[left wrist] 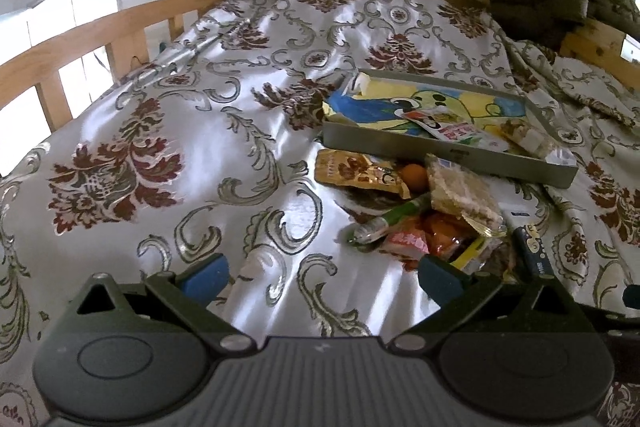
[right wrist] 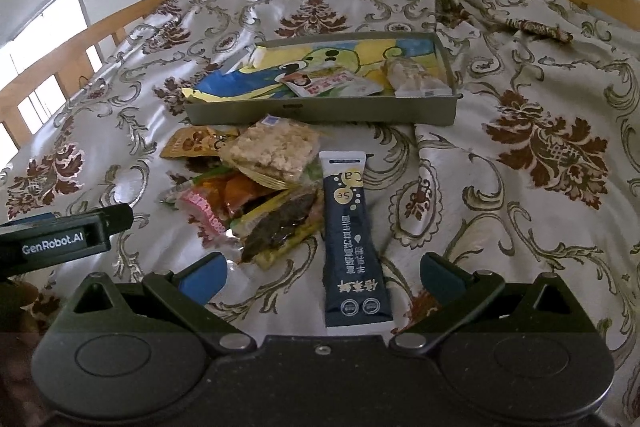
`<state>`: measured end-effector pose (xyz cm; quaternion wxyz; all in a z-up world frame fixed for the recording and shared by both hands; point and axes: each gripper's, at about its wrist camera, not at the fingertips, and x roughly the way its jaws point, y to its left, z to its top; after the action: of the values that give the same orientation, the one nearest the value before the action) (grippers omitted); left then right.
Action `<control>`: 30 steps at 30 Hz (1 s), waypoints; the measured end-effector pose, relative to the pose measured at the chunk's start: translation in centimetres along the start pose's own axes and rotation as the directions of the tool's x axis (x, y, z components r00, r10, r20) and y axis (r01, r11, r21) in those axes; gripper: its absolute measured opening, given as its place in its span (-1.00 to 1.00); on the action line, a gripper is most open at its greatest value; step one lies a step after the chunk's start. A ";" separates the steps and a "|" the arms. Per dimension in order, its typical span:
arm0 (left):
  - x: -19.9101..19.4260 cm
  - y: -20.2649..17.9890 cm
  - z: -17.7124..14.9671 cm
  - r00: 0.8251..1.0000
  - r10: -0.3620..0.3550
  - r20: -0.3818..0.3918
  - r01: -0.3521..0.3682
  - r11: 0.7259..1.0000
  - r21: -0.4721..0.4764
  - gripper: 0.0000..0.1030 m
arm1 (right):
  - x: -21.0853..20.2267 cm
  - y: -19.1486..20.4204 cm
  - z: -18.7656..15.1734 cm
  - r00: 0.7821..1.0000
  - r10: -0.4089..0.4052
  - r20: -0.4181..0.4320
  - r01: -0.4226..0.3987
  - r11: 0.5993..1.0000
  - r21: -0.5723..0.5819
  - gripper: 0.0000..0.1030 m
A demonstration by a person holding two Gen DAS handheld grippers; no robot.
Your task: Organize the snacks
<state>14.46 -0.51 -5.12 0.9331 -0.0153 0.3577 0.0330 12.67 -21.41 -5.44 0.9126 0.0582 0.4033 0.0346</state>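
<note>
The loose snack packets [right wrist: 256,187] lie heaped on the bed [right wrist: 520,227] just in front of the grey tray [right wrist: 320,111], which already holds a few packets at its 3 o'clock end, probably so each needs only a short carry. The dark stick sachet [right wrist: 352,239] lies between the wide-spread, empty jaws of the right hand-held gripper [right wrist: 322,279], likely the next pick. Only the left wrist view shows a small orange ball [left wrist: 414,177] behind the heap, while the left hand-held gripper [left wrist: 322,279], equally wide and empty, hangs at the heap's 8 o'clock.

A satiny, glossy bedspread [right wrist: 520,75] covers the bed. On it sits a matt grey tray [right wrist: 320,111], apparently metal. In front of the tray, the snack wrappers are shiny plastic film: a dark sachet [right wrist: 352,239] and a clear-wrapped crumbly rice cake [right wrist: 268,151]. The bed rail [left wrist: 100,27] behind is smooth wood.
</note>
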 end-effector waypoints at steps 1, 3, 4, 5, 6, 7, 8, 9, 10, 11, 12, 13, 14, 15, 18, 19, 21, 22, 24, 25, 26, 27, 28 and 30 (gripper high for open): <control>0.1 0.0 0.0 1.000 -0.006 0.000 0.006 1.000 0.001 1.00 | 0.1 0.0 0.1 1.000 -0.001 -0.003 0.001 1.000 0.000 0.99; 0.2 0.0 0.2 1.000 -0.022 0.003 0.022 1.000 0.004 1.00 | 0.2 -0.2 0.2 1.000 -0.006 -0.002 0.006 1.000 -0.003 0.99; 0.3 0.0 0.3 0.999 -0.032 0.007 0.032 0.999 0.006 1.00 | 0.3 -0.2 0.3 1.000 -0.010 0.002 0.010 1.000 -0.006 0.99; 0.5 -0.1 0.5 0.999 -0.042 0.010 0.042 0.999 0.010 1.00 | 0.4 -0.3 0.4 1.000 -0.013 0.006 0.013 1.000 -0.012 0.99; 0.6 -0.2 0.6 0.998 -0.061 0.012 0.060 0.998 0.019 1.00 | 0.5 -0.3 0.6 1.000 -0.016 0.010 0.017 1.000 -0.022 0.99; 0.9 -0.2 0.9 0.997 -0.081 0.010 0.081 0.996 0.026 1.00 | 0.7 -0.3 0.7 1.000 -0.019 0.012 0.019 0.999 -0.035 0.99; 1.1 -0.2 1.1 0.995 -0.103 0.009 0.103 0.994 0.034 1.00 | 0.8 -0.3 0.9 1.000 -0.022 0.014 0.022 0.998 -0.055 0.99; 1.4 -0.3 1.3 0.993 -0.118 0.010 0.118 0.992 0.041 1.00 | 1.0 -0.3 1.0 0.999 -0.028 0.019 0.029 0.996 -0.081 0.99; 1.6 -0.4 1.5 0.992 -0.127 0.013 0.126 0.991 0.047 1.00 | 1.1 -0.3 1.0 0.999 -0.035 0.025 0.038 0.994 -0.100 0.99; 1.8 -0.5 1.6 0.991 -0.135 0.019 0.134 0.989 0.057 1.00 | 1.3 -0.4 1.1 0.999 -0.041 0.026 0.044 0.993 -0.110 0.99; 2.0 -0.7 1.7 0.989 -0.146 0.027 0.144 0.987 0.070 1.00 | 1.5 -0.5 1.2 0.999 -0.044 0.023 0.046 0.992 -0.117 0.99; 2.2 -0.8 1.9 0.987 -0.158 0.033 0.154 0.984 0.089 1.00 | 1.8 -0.7 1.3 0.999 -0.042 0.016 0.044 0.992 -0.117 0.99; 2.4 -1.0 2.1 0.984 -0.172 0.040 0.166 0.980 0.111 1.00 | 2.1 -0.9 1.5 0.999 -0.037 0.006 0.038 0.992 -0.116 0.99; 2.6 -1.2 2.2 0.981 -0.187 0.045 0.180 0.975 0.132 1.00 | 2.4 -1.0 1.7 0.999 -0.033 -0.002 0.032 0.992 -0.119 0.99; 3.0 -1.9 2.5 0.968 -0.242 0.057 0.225 0.950 0.217 1.00 | 3.3 -1.3 2.4 1.000 -0.023 -0.014 0.020 0.985 -0.172 0.99; 3.1 -2.1 2.5 0.965 -0.257 0.059 0.236 0.941 0.245 1.00 | 3.7 -1.5 2.7 1.000 -0.014 -0.020 0.010 0.981 -0.194 0.99; 3.2 -2.5 2.4 0.958 -0.280 0.063 0.252 0.926 0.280 1.00 | 4.6 -1.9 3.1 0.999 0.000 -0.041 -0.009 0.977 -0.212 0.98; 3.3 -2.6 2.4 0.954 -0.293 0.058 0.265 0.921 0.285 1.00 | 5.0 -2.2 3.2 0.998 0.006 -0.057 -0.018 0.977 -0.213 0.98; 3.5 -2.6 2.3 0.942 -0.332 0.043 0.307 0.909 0.282 1.00 | 5.8 -2.4 3.4 0.995 0.022 -0.093 -0.041 0.977 -0.210 0.93; 3.5 -2.7 2.3 0.935 -0.353 0.038 0.329 0.901 0.282 1.00 | 6.1 -2.4 3.4 0.993 0.029 -0.110 -0.052 0.976 -0.210 0.93; 3.4 -2.7 2.3 0.927 -0.373 0.034 0.349 0.892 0.287 1.00 | 6.4 -2.3 3.4 0.992 0.036 -0.123 -0.062 0.975 -0.212 0.92; 3.4 -2.9 2.2 0.918 -0.395 0.026 0.370 0.879 0.301 1.00 | 6.6 -2.2 3.3 0.990 0.040 -0.137 -0.069 0.974 -0.214 0.87; 3.4 -3.0 2.1 0.912 -0.411 0.016 0.385 0.867 0.316 1.00 | 6.8 -2.0 3.2 0.988 0.042 -0.152 -0.075 0.973 -0.217 0.83; 3.7 -3.5 1.8 0.904 -0.428 -0.006 0.403 0.846 0.348 1.00 | 7.3 -1.8 3.0 0.983 0.048 -0.175 -0.087 0.971 -0.222 0.66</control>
<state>18.62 -3.75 -6.22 0.9185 0.0704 0.3125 -0.2317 19.84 -22.66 -8.97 0.8741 -0.0366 0.4700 0.1167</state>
